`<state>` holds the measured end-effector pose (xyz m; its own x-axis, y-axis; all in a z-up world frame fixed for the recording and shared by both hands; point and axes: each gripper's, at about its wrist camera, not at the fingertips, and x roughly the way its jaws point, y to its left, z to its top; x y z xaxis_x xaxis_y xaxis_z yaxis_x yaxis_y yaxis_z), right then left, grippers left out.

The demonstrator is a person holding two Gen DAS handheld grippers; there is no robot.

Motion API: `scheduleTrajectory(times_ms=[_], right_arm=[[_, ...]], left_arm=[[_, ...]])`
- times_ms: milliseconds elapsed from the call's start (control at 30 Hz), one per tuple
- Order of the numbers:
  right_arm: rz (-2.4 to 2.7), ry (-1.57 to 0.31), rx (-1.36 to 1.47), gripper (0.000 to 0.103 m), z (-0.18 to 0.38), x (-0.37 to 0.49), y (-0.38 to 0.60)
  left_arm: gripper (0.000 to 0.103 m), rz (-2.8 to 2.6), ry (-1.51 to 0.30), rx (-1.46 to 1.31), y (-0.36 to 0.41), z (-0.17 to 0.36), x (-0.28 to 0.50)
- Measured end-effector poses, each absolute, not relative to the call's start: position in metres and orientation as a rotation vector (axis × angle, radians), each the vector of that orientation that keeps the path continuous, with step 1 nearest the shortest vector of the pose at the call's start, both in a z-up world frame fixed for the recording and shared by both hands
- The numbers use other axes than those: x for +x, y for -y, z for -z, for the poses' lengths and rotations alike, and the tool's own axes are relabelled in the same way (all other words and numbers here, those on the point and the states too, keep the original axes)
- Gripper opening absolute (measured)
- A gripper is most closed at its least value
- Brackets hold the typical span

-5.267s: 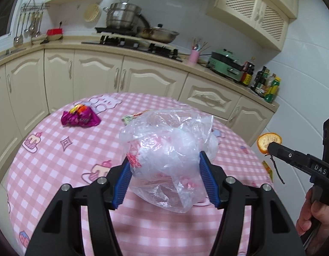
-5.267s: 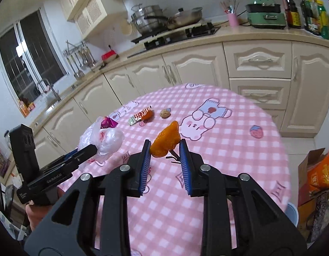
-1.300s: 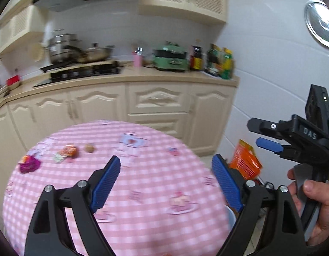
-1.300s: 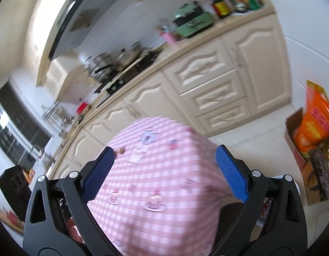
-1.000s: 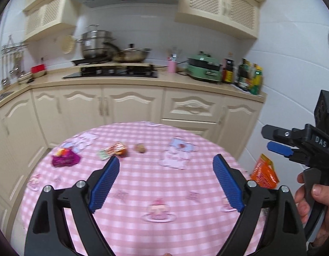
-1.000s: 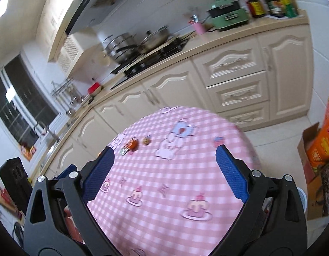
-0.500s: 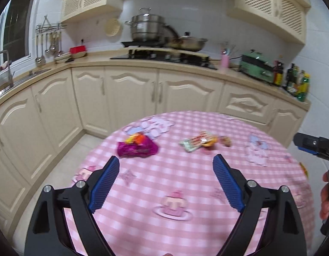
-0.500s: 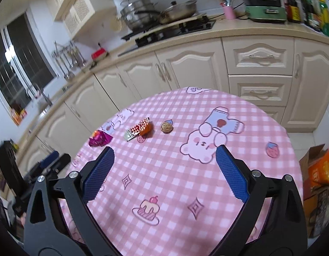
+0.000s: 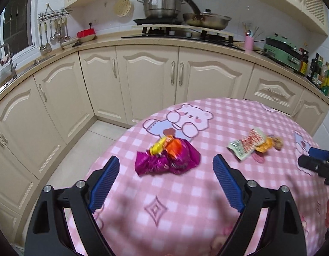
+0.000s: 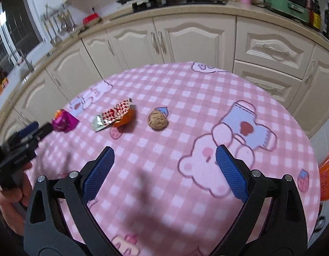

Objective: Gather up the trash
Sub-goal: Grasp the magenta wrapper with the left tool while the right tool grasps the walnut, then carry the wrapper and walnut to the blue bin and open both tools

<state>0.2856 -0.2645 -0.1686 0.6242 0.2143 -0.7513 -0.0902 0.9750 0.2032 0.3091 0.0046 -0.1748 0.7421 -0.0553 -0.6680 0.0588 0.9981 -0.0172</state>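
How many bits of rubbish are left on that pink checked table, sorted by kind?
Crumpled wrappers: 2, the purple wrapper and the red-and-white wrapper.
Orange peel pieces: 1, the orange peel tucked partly under the red-and-white wrapper.
Brown walnut-like lumps: 1, the brown lump.
Total: 4

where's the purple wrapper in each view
Left wrist: the purple wrapper lies mid-frame on the table, just ahead of the open left gripper.
Right wrist: it sits far left, by the table edge.
Shared landmark: the red-and-white wrapper beside it.
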Motion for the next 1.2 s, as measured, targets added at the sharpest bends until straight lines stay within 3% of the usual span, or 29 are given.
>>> scheduleTrajectory(times_ms=[333, 400, 433, 467, 500, 533, 600, 900, 1200], right_arm=[[-0.159, -0.890, 0.052, 0.071, 0.187, 0.329, 0.244], [-0.157, -0.883, 0.036, 0.056, 0.187, 0.332, 0.240], [-0.159, -0.879, 0.027, 0.052, 0.187, 0.332, 0.239], [-0.169, -0.875, 0.024, 0.035, 0.187, 0.332, 0.238], [-0.182, -0.870, 0.024, 0.028, 0.186, 0.331, 0.237], [-0.187, -0.865, 0.023, 0.027, 0.186, 0.330, 0.236], [-0.186, -0.855, 0.030, 0.026, 0.184, 0.329, 0.237], [-0.215, -0.842, 0.160, 0.026, 0.178, 0.301, 0.260], [-0.236, -0.774, 0.228, 0.026, 0.149, 0.215, 0.298]], left_arm=[[0.087, 0.119, -0.844, -0.089, -0.009, 0.193, 0.340], [0.087, 0.132, -0.857, -0.086, -0.007, 0.196, 0.342], [0.082, 0.146, -0.858, -0.081, -0.004, 0.196, 0.342], [0.069, 0.154, -0.863, -0.075, -0.002, 0.197, 0.343], [0.061, 0.158, -0.869, -0.072, 0.000, 0.198, 0.343], [0.054, 0.163, -0.877, -0.070, 0.001, 0.199, 0.344], [0.049, 0.178, -0.872, -0.073, 0.002, 0.198, 0.344], [0.047, 0.227, -0.801, -0.105, 0.004, 0.188, 0.325], [0.047, 0.276, -0.716, -0.040, 0.036, 0.169, 0.260]])
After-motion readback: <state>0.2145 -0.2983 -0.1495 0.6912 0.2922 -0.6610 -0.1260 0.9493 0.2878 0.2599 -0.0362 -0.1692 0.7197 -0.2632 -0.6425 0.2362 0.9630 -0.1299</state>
